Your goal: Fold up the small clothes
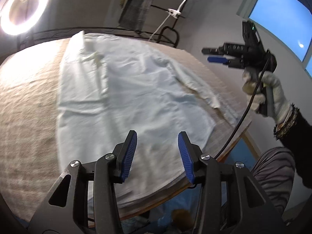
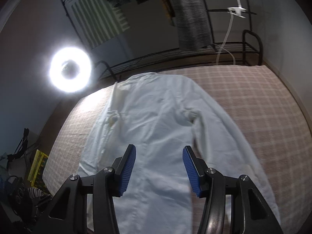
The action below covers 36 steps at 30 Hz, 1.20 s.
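Both grippers stand with jaws apart and empty: left gripper [image 1: 159, 156] at the bottom of its frame, right gripper [image 2: 159, 170] likewise, above the white shirt [image 2: 156, 128]. Spread flat mid-frame on the checked tabletop [image 2: 253, 105], its long sleeve [image 2: 239, 146] probably wants folding inward next, gripped near the cuff.

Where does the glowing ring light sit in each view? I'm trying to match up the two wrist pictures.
Left wrist: the round white ring light glows in the top left corner, beyond the table's far edge.
Right wrist: it sits left of centre, above the shirt's collar end.
Shared landmark: the pale long-sleeved shirt spread on the checked cloth.
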Motion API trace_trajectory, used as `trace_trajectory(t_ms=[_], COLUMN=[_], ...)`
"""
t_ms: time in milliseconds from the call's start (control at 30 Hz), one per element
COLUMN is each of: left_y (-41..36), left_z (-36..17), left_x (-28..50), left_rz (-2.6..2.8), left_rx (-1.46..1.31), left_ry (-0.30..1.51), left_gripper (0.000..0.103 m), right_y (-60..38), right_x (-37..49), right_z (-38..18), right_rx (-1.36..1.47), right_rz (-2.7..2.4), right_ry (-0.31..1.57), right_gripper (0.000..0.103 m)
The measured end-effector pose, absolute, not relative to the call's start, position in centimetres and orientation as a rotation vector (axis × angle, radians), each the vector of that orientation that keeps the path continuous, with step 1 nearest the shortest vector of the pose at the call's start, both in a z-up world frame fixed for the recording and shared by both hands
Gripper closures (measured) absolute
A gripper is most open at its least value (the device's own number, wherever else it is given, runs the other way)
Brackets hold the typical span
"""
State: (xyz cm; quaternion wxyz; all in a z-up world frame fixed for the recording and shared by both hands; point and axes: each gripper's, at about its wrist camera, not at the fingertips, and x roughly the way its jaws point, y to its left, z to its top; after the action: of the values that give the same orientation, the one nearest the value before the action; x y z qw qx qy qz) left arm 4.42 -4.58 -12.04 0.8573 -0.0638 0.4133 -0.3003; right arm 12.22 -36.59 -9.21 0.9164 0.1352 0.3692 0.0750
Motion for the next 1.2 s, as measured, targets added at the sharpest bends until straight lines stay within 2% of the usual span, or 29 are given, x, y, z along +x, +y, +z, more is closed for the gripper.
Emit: trace_trajectory(t_ms=[500,733,933,1033,1100,1133,1200], left_y=[-13.0,-14.4,-14.9,-15.1,-15.0,-15.0,-14.9], left_z=[-13.5,-14.4,-14.8,-14.8,-14.8,-14.8,-14.7], left_x=[5.3,5.6,5.8,5.7,5.7,5.6,5.5], left_rz=[-0.721,-0.719,-0.718,-0.720,-0.723,-0.725,-0.728], left_rx=[-0.102,-0.081,-0.065,-0.054,-0.053,-0.054,-0.058], left_ry=[0.940,0.969,0.985,0.986,0.988,0.987,0.983], left_gripper=[0.058,0.058,0.058,0.058,0.058,0.058,0.058], right_y=[-51.3,-54.6,-56.0,-55.7,-55.2,-54.9,-54.7], right_x=[6.7,6.2,5.0,4.9,5.0,5.0,5.1], right_z=[-13.6,-18.7,-21.3,-21.8,-21.7,-21.6,-21.2], right_rx=[0.379,0.387,0.429,0.434,0.413,0.410,0.418], right_rz=[-0.024,-0.057,-0.075,-0.043,-0.033,-0.030,-0.036], right_ry=[0.831,0.955,0.979,0.987,0.989,0.992,0.981], right_gripper=[0.052,0.052,0.052,0.070,0.085,0.097,0.102])
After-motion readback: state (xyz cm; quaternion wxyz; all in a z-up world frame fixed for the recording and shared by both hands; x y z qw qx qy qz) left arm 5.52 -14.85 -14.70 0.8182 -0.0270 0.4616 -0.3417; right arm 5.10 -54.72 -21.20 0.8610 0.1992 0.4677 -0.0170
